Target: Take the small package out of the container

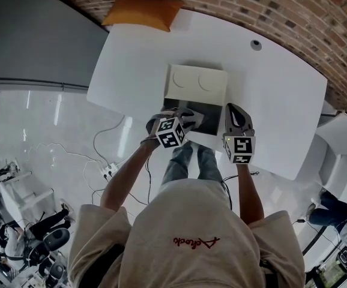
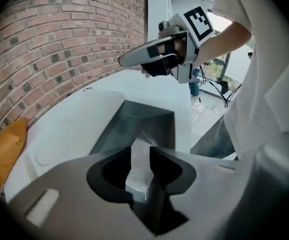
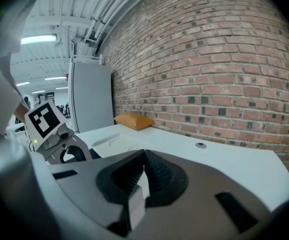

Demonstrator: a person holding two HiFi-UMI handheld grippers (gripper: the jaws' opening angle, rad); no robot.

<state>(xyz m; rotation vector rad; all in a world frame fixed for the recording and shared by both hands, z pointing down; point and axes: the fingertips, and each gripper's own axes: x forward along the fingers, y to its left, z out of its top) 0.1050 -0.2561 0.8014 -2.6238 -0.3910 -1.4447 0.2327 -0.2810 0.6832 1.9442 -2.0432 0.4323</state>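
Note:
An open box with a dark inside stands near the table's front edge, its white lid folded back. My left gripper points steeply down into it. In the left gripper view its jaws stand apart, and a small clear-wrapped package shows in the gap against the box's dark wall; the pads do not press on it. My right gripper hovers just right of the box, jaws shut and empty. It also appears beyond the box in the left gripper view.
The white table runs along a brick wall. An orange cushion lies at its far left corner, and a cable hole sits at the back right. Cables trail on the floor under the table's front edge.

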